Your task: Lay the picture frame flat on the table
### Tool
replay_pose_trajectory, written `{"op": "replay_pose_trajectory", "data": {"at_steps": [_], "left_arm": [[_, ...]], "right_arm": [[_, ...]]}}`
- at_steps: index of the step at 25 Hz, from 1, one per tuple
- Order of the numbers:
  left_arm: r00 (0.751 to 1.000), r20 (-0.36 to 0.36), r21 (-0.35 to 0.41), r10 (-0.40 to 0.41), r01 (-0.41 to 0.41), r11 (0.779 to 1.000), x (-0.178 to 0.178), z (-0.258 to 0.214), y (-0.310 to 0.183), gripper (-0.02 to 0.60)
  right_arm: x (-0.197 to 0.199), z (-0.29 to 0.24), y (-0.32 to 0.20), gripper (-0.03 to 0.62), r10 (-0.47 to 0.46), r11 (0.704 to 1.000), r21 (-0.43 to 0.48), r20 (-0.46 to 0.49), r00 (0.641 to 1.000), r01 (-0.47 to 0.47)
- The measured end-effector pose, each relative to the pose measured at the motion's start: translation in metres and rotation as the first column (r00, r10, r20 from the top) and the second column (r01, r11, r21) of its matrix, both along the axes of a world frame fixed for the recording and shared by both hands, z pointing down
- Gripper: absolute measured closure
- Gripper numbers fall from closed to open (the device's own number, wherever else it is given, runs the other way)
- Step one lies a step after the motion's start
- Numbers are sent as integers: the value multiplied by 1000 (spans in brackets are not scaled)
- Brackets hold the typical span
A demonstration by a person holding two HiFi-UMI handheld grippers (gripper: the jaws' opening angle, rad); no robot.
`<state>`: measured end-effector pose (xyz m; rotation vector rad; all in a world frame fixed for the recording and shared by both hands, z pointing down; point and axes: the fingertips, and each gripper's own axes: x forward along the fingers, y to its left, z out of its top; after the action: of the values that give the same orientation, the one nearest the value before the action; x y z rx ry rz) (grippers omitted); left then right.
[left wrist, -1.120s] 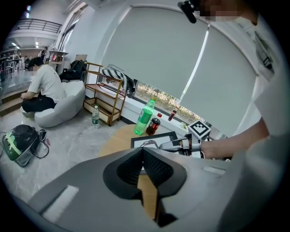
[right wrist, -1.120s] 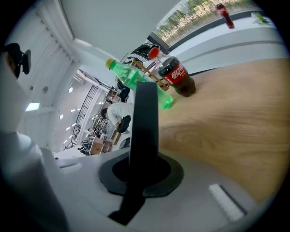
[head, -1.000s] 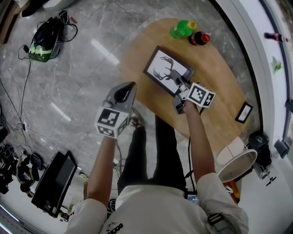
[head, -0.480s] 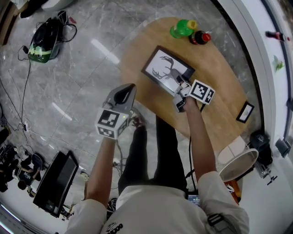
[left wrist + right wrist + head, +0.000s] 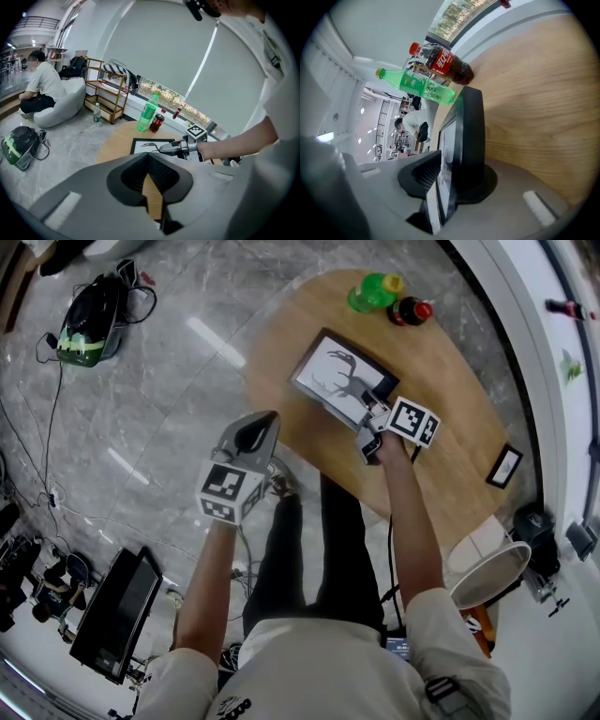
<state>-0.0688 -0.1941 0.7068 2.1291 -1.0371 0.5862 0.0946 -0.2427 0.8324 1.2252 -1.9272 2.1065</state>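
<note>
The black picture frame (image 5: 339,379) with a deer print lies flat or nearly flat on the round wooden table (image 5: 450,381). My right gripper (image 5: 371,415) is at the frame's near right corner. In the right gripper view the frame's edge (image 5: 471,122) runs between the jaws of the right gripper (image 5: 457,168). The jaws are opening, and a sliver of space shows beside the left pad. My left gripper (image 5: 265,420) hangs shut and empty off the table's near left edge. The left gripper view shows its tips (image 5: 149,155) meeting, with the frame (image 5: 151,142) beyond.
A green bottle (image 5: 373,296) and a cola bottle (image 5: 410,312) stand at the table's far edge. A small dark frame (image 5: 503,466) lies at the table's right. A white round seat (image 5: 487,577) stands near right on the floor, a backpack (image 5: 89,320) far left.
The frame has settled lower onto the table and my right gripper moved slightly away with it. Its jaws have loosened on the frame's edge. The left gripper stayed put.
</note>
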Motion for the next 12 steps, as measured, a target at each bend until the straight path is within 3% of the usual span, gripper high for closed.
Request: {"op": "replay_pose_trajectory", "data": {"at_steps": [12], "left_arm": [[1000, 10, -8, 4, -4, 1000, -2, 3, 1, 571]], "right_arm": [[-3, 12, 23, 339, -68, 998, -19, -10, 998, 67]]}}
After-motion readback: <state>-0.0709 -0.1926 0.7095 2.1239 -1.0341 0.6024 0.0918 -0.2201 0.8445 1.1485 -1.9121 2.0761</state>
